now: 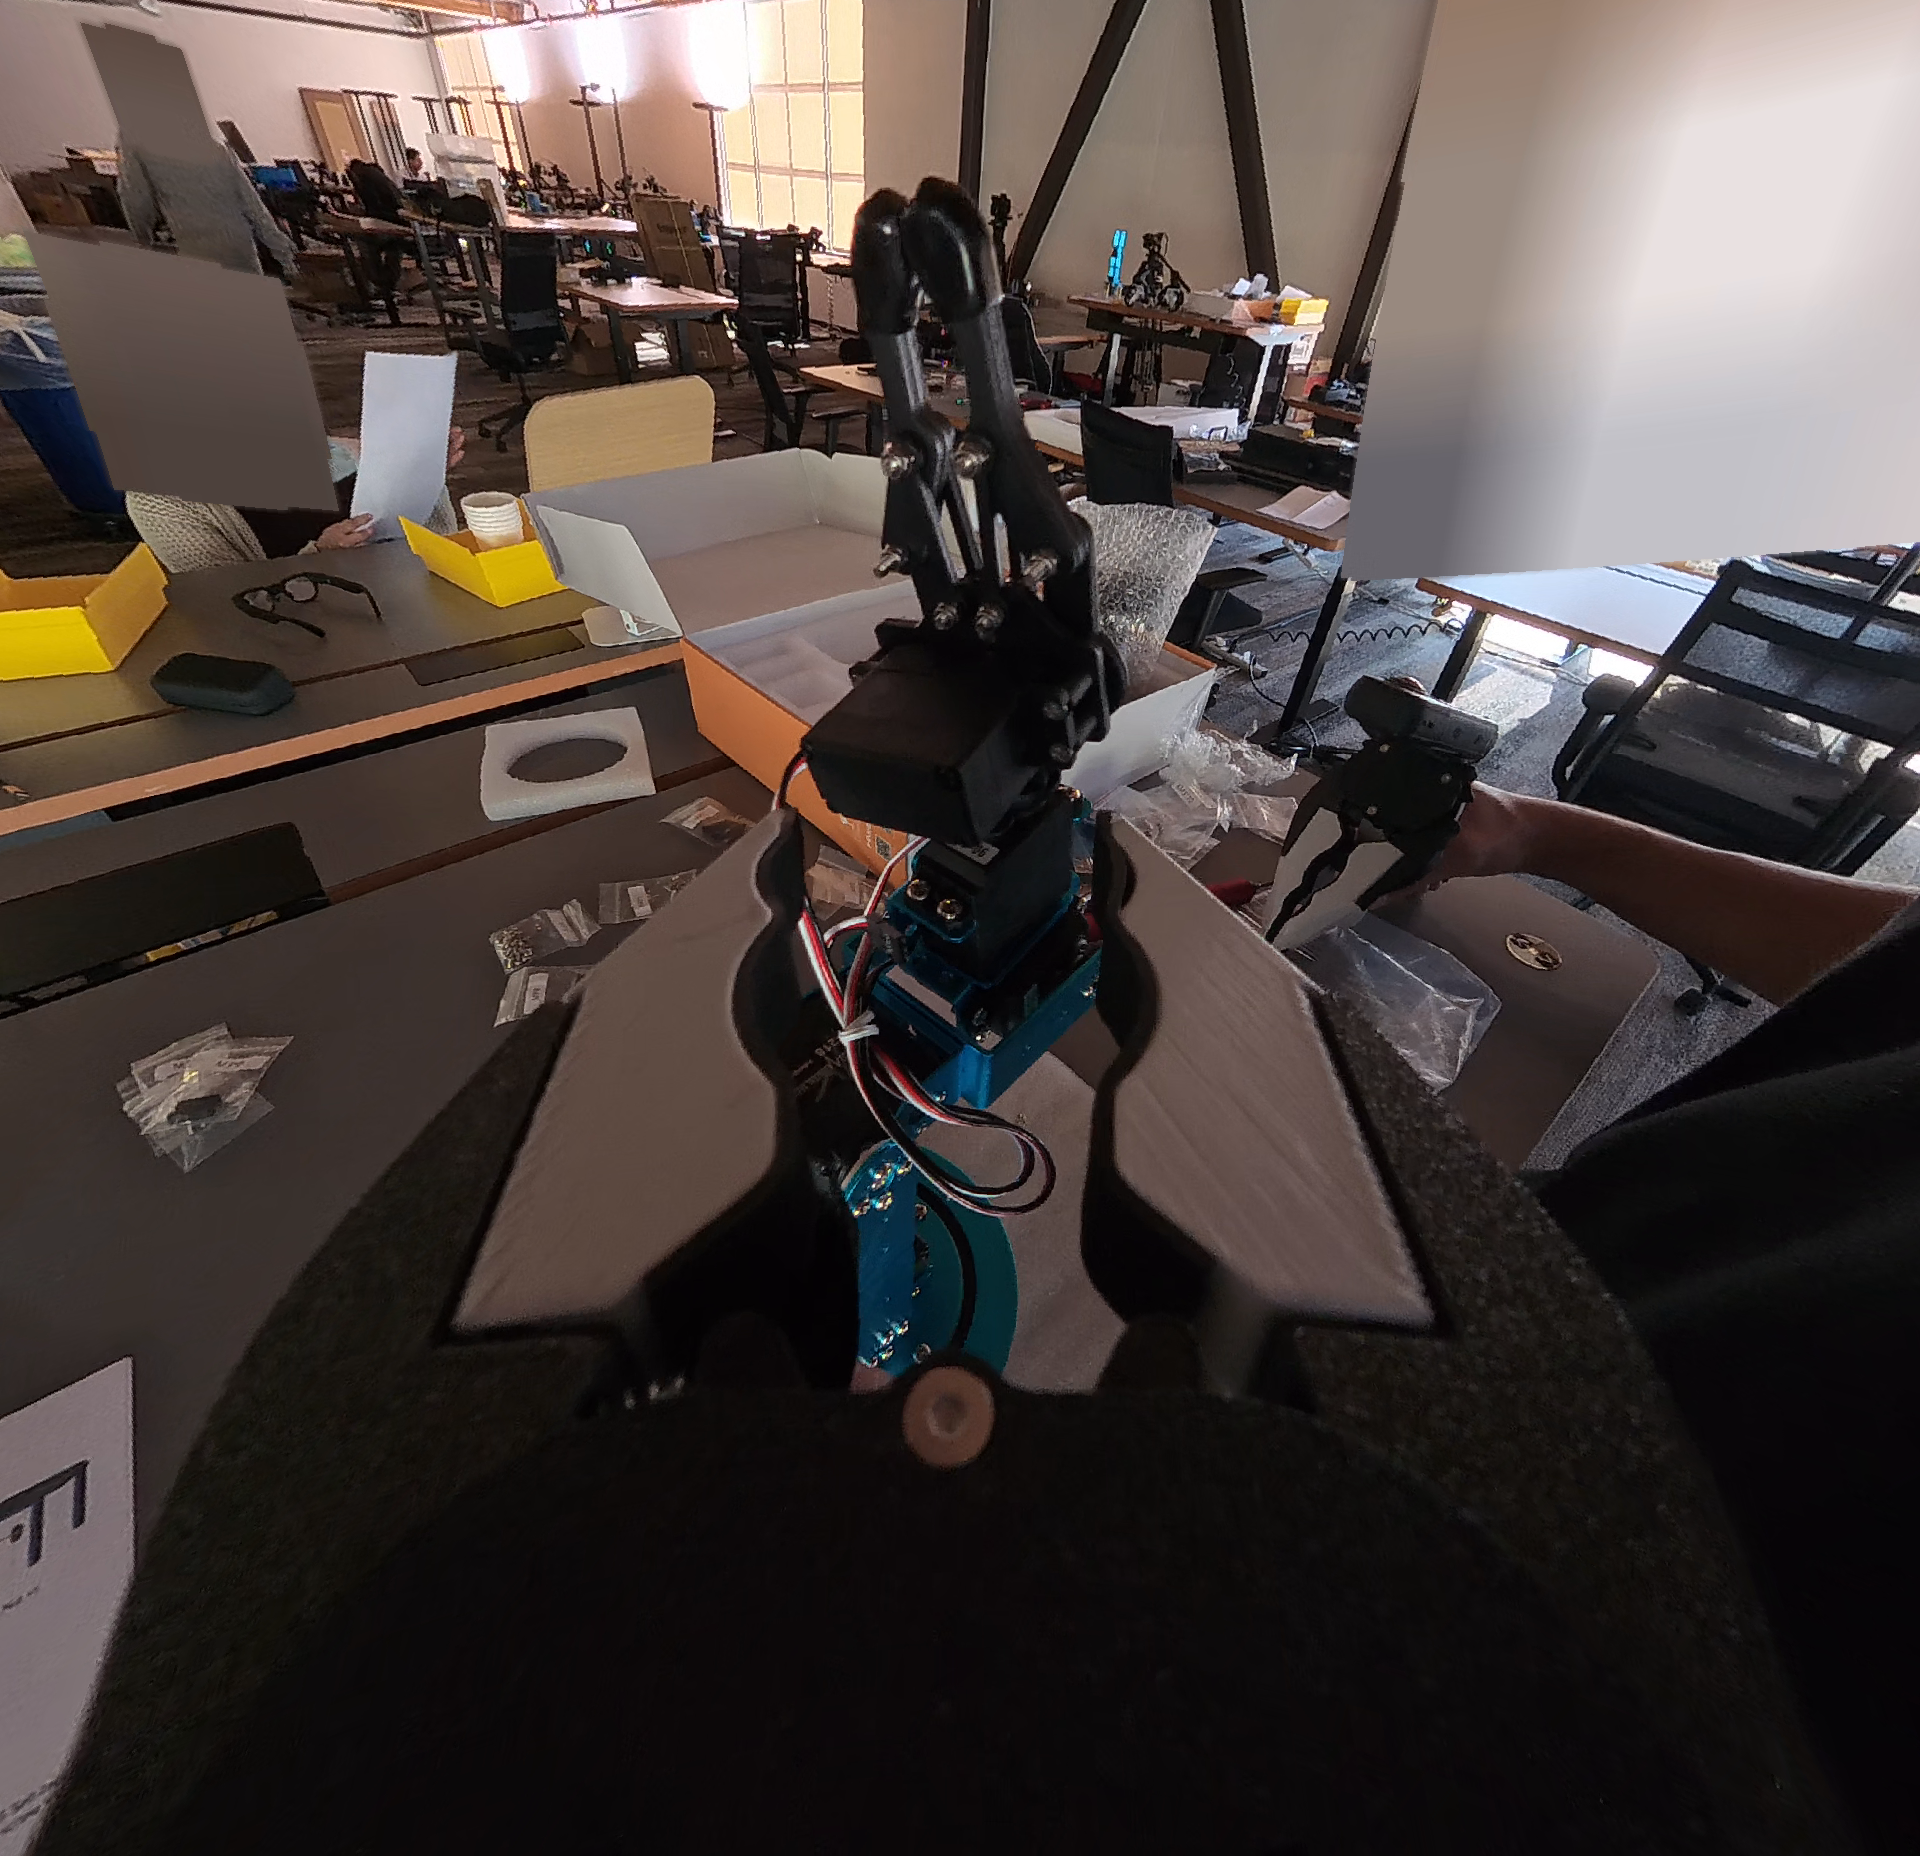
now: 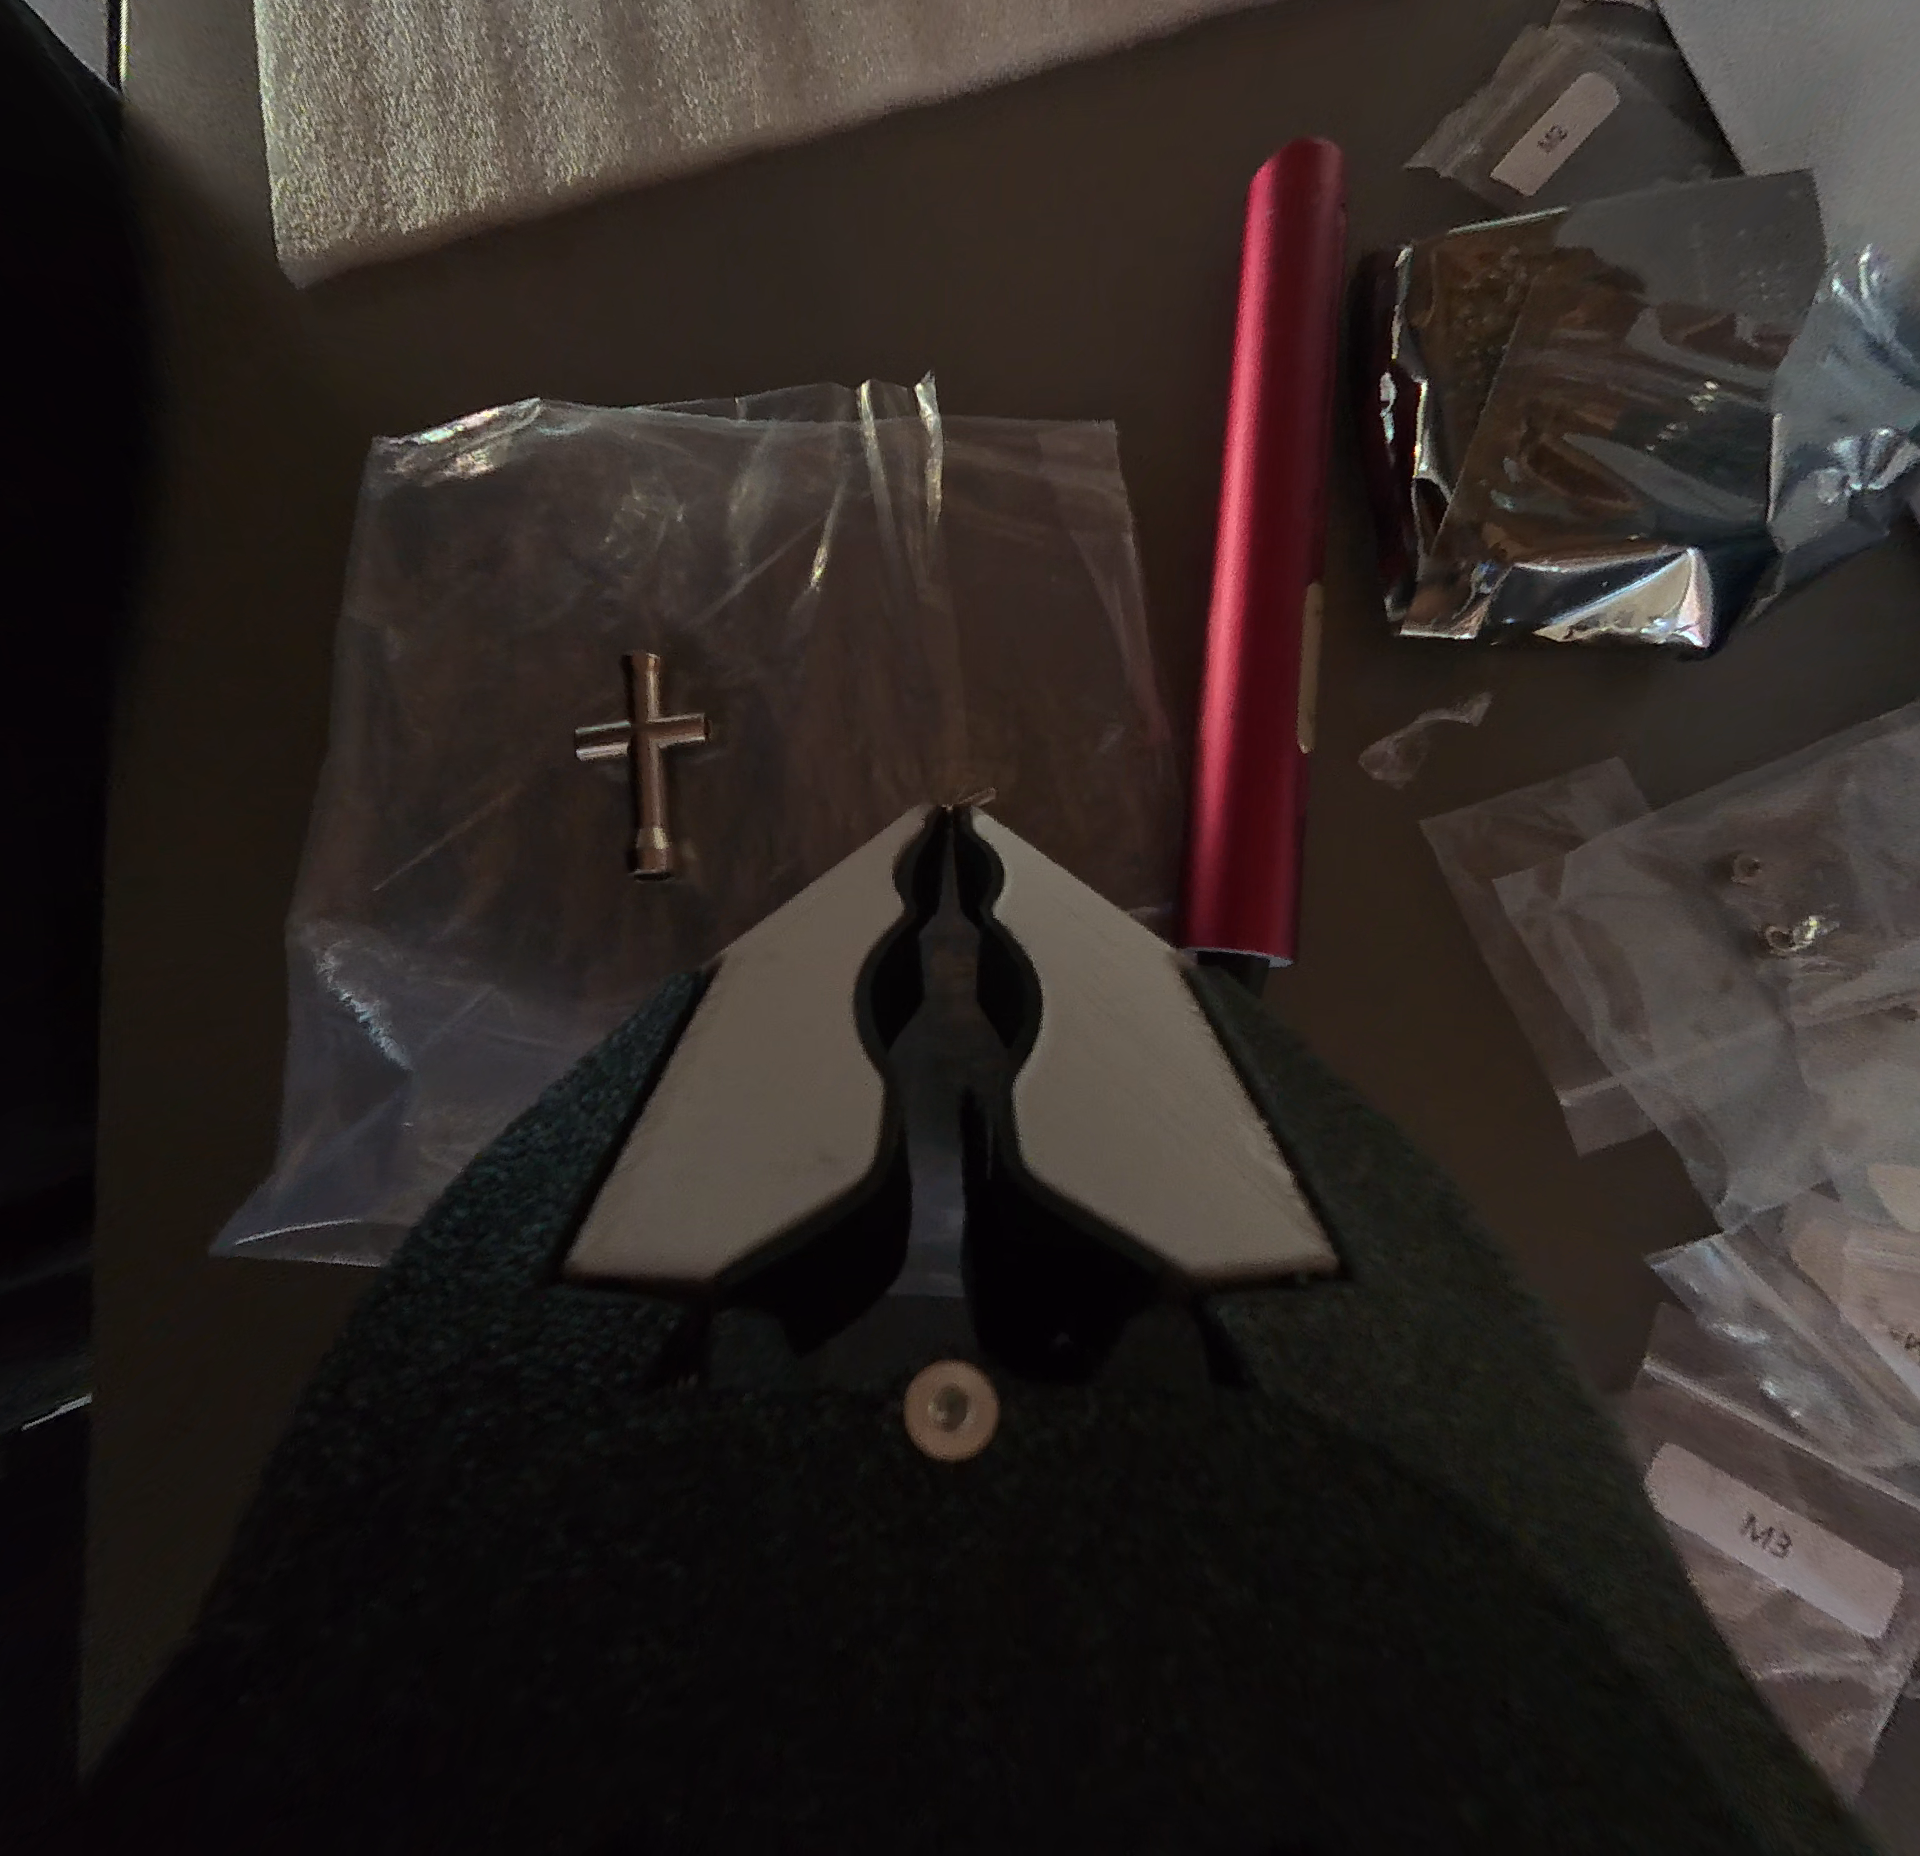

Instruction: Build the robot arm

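1. Left tool [image 1: 940, 830]: fingers spread either side of a small robot arm [image 1: 977, 601], at its blue frame. Whether they press it, I cannot tell. A steady hold likely means gripping the frame, clear of the loose wires [image 1: 842, 975].
2. Right tool [image 2: 951, 814]: tips pressed together just over a clear bag [image 2: 623, 580]. A wrench [image 2: 644, 757] lies near on the bag, a red tube [image 2: 1262, 559] beside it.
3. Dark surface [image 1: 312, 1027], strewn with small parts bags, carries an open box [image 1: 748, 528].
4. Large workshop room with desks behind.
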Demonstrator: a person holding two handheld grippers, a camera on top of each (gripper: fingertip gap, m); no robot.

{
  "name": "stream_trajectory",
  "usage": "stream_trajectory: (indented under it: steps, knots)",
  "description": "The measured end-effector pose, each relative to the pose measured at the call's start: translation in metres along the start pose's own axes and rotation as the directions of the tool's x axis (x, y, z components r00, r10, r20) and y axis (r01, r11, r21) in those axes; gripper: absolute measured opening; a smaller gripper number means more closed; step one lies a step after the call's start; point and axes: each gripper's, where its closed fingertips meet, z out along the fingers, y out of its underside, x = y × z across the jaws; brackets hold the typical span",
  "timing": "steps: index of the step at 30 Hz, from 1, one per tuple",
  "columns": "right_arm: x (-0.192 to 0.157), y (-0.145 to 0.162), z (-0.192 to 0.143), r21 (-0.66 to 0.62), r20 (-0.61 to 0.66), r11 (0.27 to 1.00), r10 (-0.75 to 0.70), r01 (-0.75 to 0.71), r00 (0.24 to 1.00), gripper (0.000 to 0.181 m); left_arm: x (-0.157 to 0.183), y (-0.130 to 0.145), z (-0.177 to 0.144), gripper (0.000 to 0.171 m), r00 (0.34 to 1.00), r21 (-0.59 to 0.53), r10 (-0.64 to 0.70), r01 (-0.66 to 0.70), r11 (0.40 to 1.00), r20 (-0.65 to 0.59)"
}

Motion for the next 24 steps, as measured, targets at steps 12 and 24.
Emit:
stream_trajectory:
  steps: [12,24]
  knots:
    - [-0.01,-0.069,-0.025,0.262,0.224,0.954,0.09,-0.149,0.97,0.0,-0.003,0.003,0.007,0.054,0.999,-0.001,-0.022,0.022,1.0,0.041]
    - [-0.031,-0.287,-0.05,0.558,0.567,0.83,-0.388,0.007,0.727,0.0,-0.015,0.005,0.025,0.072,0.996,0.008,-0.076,0.076,0.997,0.047]
